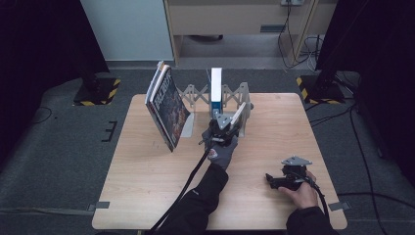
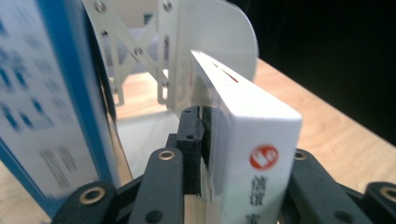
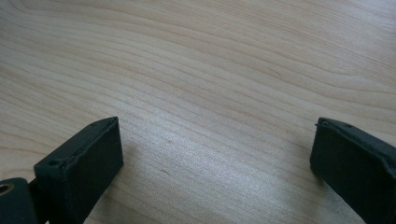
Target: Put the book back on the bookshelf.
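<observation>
Left of the left gripper [image 1: 226, 128] a dark-covered book [image 1: 166, 105] leans on the expandable rack [image 1: 195, 95]. Its jaws hold a white book [image 2: 252, 154] between them, beside a blue-edged book [image 2: 56, 93]. Far right, the right gripper [image 1: 279, 181] rests on the table [image 1: 147, 186], jaws wide apart.

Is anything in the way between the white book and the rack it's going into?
Nothing visible blocks it. The white book sits between the left gripper jaws, leaning at the rack's end plate, with an open slot between it and the blue-edged book already standing there.
</observation>
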Available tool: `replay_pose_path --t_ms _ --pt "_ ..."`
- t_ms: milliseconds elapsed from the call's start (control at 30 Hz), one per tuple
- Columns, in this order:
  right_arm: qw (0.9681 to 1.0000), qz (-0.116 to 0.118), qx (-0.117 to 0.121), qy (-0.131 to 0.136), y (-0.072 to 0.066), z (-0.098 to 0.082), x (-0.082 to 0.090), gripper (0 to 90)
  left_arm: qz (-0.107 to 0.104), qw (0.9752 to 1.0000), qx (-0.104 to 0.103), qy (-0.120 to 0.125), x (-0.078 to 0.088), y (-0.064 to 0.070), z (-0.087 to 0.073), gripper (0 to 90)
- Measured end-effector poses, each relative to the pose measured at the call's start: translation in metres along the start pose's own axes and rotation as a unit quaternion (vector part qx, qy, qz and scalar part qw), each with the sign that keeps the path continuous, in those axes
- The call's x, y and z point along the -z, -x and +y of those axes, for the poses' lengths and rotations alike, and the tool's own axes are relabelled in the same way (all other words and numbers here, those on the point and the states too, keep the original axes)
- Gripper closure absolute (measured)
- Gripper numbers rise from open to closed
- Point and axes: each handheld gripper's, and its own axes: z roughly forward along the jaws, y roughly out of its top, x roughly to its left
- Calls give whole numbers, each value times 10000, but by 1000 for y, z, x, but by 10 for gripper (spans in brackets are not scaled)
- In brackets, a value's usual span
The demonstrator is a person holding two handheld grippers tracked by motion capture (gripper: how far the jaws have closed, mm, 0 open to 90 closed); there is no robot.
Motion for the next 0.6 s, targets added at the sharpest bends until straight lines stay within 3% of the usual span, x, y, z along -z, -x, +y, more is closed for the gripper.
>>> replay_pose_path --t_ms 267,500,600 --pt "10000 4 1 -5 0 0 0 28 -207 9995 -31 -215 7 -3 -23 682" --pt "10000 -2 0 1 0 0 0 28 -367 9990 -124 -242 12 -6 -27 661" --pt "10000 1 0 1 0 0 0 28 -593 9975 -225 -322 17 -8 -31 622"
